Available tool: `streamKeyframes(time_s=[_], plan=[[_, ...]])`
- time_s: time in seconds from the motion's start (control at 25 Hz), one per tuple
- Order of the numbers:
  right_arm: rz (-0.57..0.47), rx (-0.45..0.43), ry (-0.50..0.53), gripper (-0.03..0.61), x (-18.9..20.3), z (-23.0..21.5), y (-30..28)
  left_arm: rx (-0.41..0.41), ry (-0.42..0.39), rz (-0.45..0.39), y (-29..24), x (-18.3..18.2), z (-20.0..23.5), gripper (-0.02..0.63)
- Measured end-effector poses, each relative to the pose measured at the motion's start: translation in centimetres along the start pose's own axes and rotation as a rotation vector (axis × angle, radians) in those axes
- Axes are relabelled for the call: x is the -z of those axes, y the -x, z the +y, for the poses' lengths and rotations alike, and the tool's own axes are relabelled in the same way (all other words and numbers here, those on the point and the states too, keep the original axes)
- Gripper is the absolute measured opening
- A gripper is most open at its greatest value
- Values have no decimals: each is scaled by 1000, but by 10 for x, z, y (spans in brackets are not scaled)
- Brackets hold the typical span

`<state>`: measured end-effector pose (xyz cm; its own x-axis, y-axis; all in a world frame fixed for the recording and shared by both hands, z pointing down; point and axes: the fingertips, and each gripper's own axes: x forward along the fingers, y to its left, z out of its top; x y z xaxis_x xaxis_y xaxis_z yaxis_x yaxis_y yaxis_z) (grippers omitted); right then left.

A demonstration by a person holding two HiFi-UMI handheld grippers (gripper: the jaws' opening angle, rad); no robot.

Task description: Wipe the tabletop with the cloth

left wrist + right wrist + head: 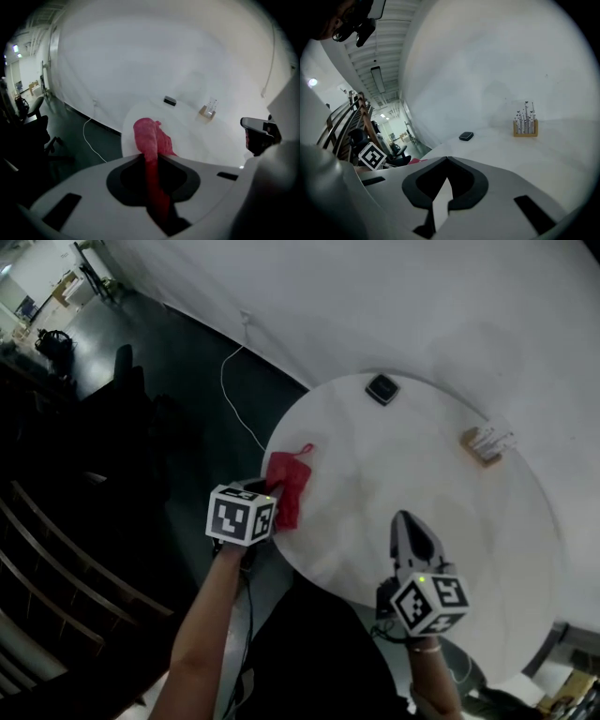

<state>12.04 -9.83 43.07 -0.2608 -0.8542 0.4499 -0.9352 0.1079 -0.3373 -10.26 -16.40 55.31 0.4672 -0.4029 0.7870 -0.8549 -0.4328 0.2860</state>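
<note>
At the tabletop's [422, 474] nine o'clock rim, the left gripper [149, 157] is clamping the cloth [150, 133] for wiping, the right gripper [404, 519] idling closed, empty.

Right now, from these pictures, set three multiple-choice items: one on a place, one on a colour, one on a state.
1. Where on the table is the cloth? A left edge; B middle; C far rim.
2. What colour is the cloth? A blue; B red; C white.
3. How do the left gripper's jaws stand? A apart, empty; B shut on nothing; C shut on the cloth.
Answers: A, it lies by the left rim; B, red in both views; C, it runs between the shut jaws.
</note>
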Motion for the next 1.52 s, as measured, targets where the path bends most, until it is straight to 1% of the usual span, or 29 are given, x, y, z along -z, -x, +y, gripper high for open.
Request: streamKeyframes(time_s=[0.16,0.32,0.4,0.44,0.48,0.56,0.72,0.8,0.92,1.0,1.04,1.08,1.16,1.24,1.32,1.4,1.52], plan=[[12,-31,20,2,-4,12,-9,-59,53,-20,13,-1,32,55],[4,-46,24,2,-5,14,-11,-152,46,-33,24,-4,51,55],[0,-45,22,2,-5,11,-10,-200,41,-65,31,-14,56,55],[-1,-43,23,2,-6,8,-10,-208,37,-87,34,-22,54,55],[-3,-40,24,2,-8,5,-9,-199,29,-107,36,-32,48,55],[-12,-29,16,2,-9,0,-7,-145,2,-137,35,-53,26,55],[-33,10,-14,2,-12,-15,2,27,-65,-153,15,-92,-45,55],[-41,37,-22,2,-13,-24,8,131,-121,-136,-2,-105,-90,55],[-46,83,-45,2,-14,-38,19,284,-189,-82,-32,-110,-157,55],[-53,118,-62,2,-14,-49,25,350,-225,-38,-52,-106,-192,55],[-56,135,-69,2,-14,-54,28,370,-242,-17,-62,-104,-205,55],[-58,150,-75,2,-14,-58,31,380,-260,5,-70,-101,-214,55],[-60,178,-86,2,-12,-67,35,369,-303,45,-87,-94,-220,55],[-58,199,-96,2,-10,-72,37,324,-349,81,-102,-88,-212,55],[-53,208,-103,2,-8,-74,37,278,-368,101,-107,-85,-197,55],[-46,205,-103,2,-7,-73,34,254,-344,89,-106,-89,-179,55],[-32,182,-94,2,-6,-65,23,225,-279,64,-101,-92,-146,55]])
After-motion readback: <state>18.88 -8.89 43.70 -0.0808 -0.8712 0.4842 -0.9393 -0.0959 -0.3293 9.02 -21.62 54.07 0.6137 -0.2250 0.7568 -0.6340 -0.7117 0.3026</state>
